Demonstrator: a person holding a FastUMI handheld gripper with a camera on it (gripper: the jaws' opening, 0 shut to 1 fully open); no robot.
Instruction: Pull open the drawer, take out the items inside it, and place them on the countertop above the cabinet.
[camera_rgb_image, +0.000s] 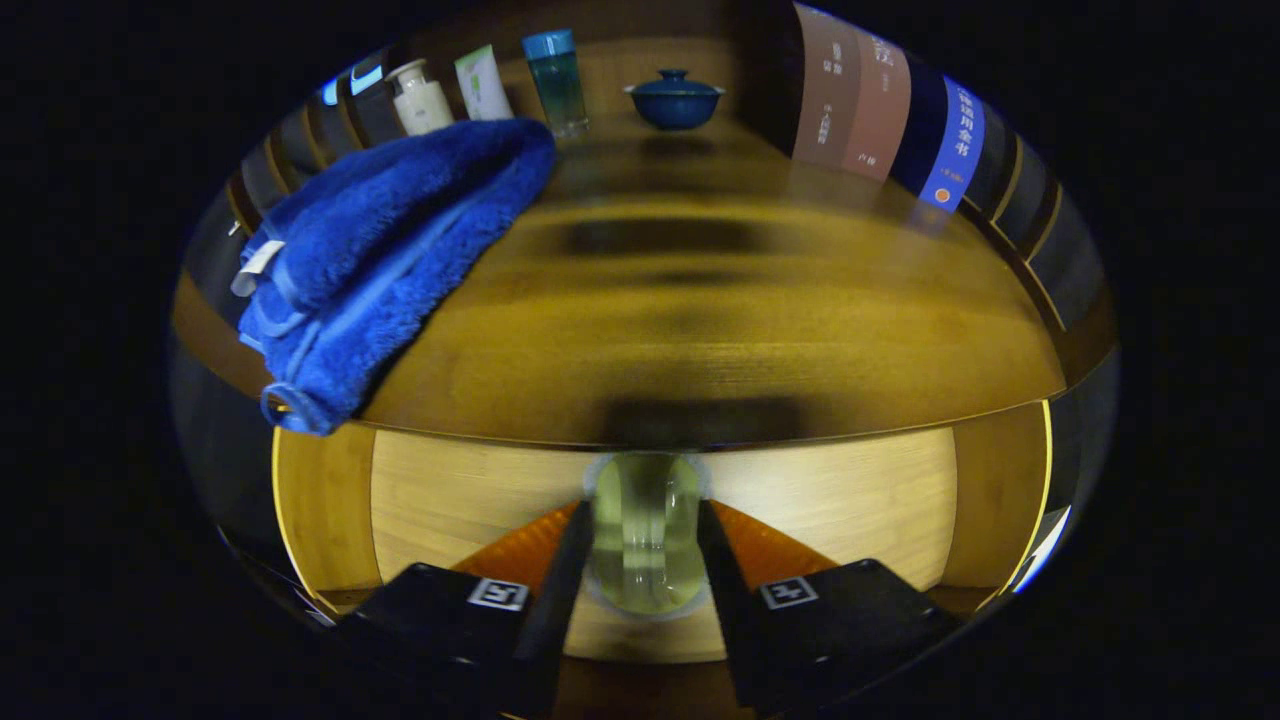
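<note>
A clear glass container (645, 560) with a pale greenish tint sits between my fingers, and both press on its sides; my gripper (645, 508) is shut on it. It hangs over the open drawer (850, 500), whose light wooden floor shows beneath and beyond the fingers. The top of the glass reaches the front edge of the dark wooden countertop (720, 330), which spreads out beyond it. A folded blue towel (390, 250) lies on the countertop to the left, one corner drooping over the front edge.
Along the back of the countertop stand a white pump bottle (420, 100), a pale tube (482, 85), a blue-capped tumbler (556, 80) and a blue lidded bowl (675, 98). Upright books (880, 105) line the right side.
</note>
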